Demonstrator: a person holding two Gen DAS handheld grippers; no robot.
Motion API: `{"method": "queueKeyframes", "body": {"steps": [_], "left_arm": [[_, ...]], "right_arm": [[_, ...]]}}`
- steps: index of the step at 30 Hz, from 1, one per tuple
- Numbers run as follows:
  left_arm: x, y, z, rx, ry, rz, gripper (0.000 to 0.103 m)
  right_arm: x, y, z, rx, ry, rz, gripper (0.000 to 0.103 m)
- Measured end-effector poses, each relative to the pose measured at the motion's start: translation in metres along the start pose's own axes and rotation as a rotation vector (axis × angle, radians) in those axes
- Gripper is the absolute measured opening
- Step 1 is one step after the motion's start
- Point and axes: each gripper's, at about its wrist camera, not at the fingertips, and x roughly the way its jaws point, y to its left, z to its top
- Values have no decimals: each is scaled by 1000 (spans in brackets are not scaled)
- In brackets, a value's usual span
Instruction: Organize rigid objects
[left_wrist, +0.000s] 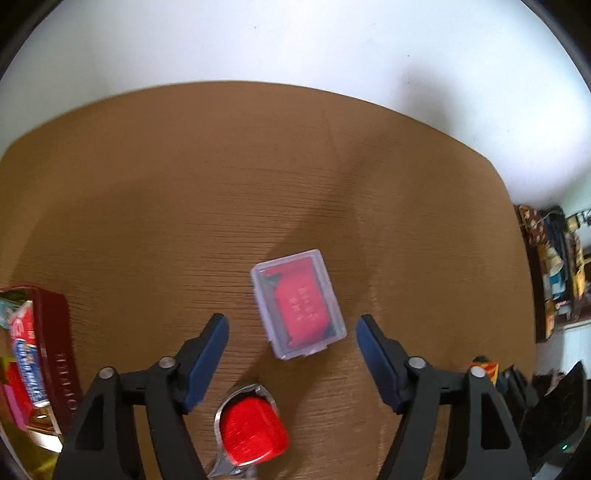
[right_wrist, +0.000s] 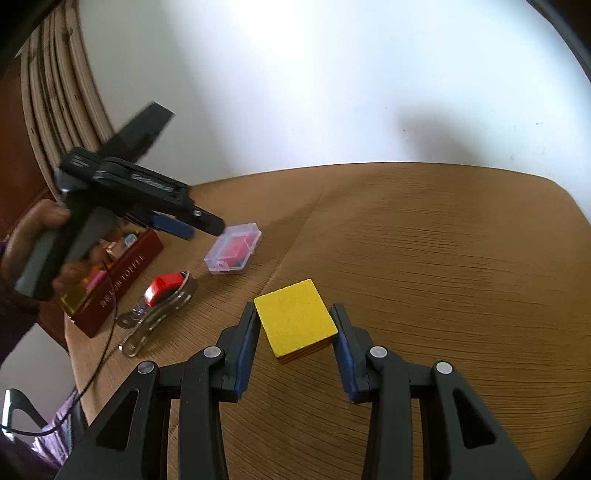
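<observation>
Between right gripper (right_wrist: 295, 328) pads: yellow block (right_wrist: 295, 319) w/ orange-striped sides.

Red box (left_wrist: 55, 354) cut off at left edge

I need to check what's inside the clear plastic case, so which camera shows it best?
The left wrist view: the clear plastic case lies close, seen from above, its red contents showing. In the right wrist view the case is small, distant and seen at a slant.
</observation>
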Motion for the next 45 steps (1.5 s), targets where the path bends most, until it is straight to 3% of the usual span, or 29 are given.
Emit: {"method": "queueKeyframes", "body": {"steps": [11,19,23,43,45], "left_arm": [[34,-14,18,-31,67,22,85],[50,-13,24,-35,89,111,85],[67,-22,28,9,168,224,85],[53,-9,17,-31,124,175,86],[46,-7,9,-30,95,183,75]], "right_arm": [[-7,-2,0,19,-29,37,36],[-10,-3,-1,31,-43,47,37],[-11,-4,-1,36,-46,45,37],[-11,-6,-1,50,-42,30,38],[-7,-7,-1,54,-23,18,38]]}}
